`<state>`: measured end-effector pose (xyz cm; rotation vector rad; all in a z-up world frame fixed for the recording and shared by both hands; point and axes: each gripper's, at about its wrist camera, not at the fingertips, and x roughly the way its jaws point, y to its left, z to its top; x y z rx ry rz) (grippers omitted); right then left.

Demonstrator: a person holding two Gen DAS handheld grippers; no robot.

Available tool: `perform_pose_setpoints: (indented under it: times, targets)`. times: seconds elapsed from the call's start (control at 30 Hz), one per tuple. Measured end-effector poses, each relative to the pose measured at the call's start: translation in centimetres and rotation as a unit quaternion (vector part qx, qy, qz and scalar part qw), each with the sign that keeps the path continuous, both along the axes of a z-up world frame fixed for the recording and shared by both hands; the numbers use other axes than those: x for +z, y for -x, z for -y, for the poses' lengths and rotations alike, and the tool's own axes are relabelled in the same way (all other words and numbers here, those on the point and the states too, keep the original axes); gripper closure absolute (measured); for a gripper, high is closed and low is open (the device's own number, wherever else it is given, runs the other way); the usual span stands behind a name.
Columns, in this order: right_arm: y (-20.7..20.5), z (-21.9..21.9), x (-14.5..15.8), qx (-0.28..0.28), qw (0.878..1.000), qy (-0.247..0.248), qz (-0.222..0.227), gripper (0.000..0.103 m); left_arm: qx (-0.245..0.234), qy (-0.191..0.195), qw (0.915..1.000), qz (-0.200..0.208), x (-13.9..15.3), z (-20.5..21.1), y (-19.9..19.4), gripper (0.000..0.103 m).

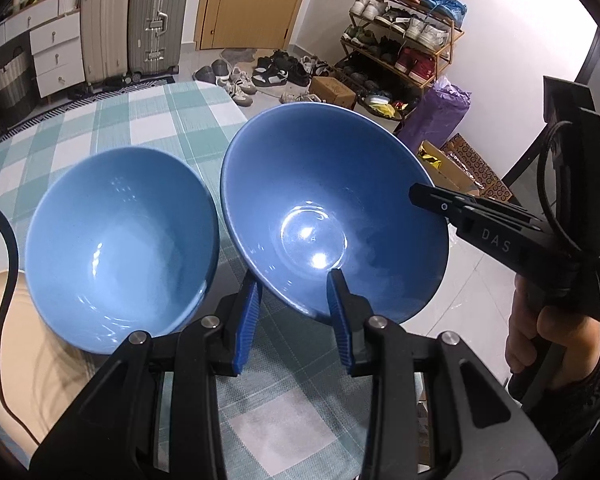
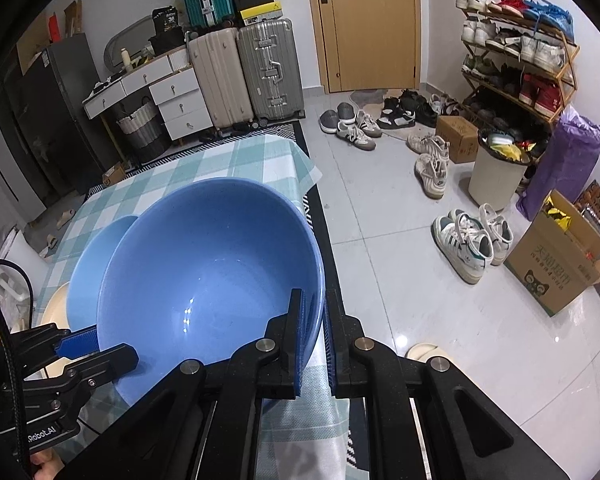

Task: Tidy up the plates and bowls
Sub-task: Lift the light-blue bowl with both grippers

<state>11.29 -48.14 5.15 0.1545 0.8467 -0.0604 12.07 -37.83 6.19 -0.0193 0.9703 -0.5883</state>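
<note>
Bowls of blue ceramic are the matter here, two of them. In the left wrist view the darker blue bowl (image 1: 320, 216) is tilted above the checked worktop (image 1: 112, 128), and the left gripper (image 1: 296, 308) has its jaws clamped on the bowl's near rim, one blue pad outside the wall and one inside. The right gripper (image 1: 428, 196) grips the far rim from the right side. The lighter blue bowl (image 1: 120, 248) lies just to the left of the held one, resting on a cream plate (image 1: 4, 344).

In the right wrist view the jaws of the right gripper (image 2: 312, 340) are pressed together on the thin rim of the darker bowl (image 2: 208, 280). The left gripper (image 2: 76, 346) holds the opposite rim, and the lighter bowl (image 2: 96, 272) lies behind, to the left. I judge that nesting calls for carrying the held bowl leftward over the lighter one.
</note>
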Motion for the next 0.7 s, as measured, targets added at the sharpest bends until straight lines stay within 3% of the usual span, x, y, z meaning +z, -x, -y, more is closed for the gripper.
perform_pose_setpoints:
  times: [0.7]
  targets:
    - [1.6, -6.1, 6.1, 0.027, 0.999, 0.022, 0.042, 0.092, 0.014, 0.009, 0.9985, 0.052, 6.9, -5.7, 3.2, 0.073]
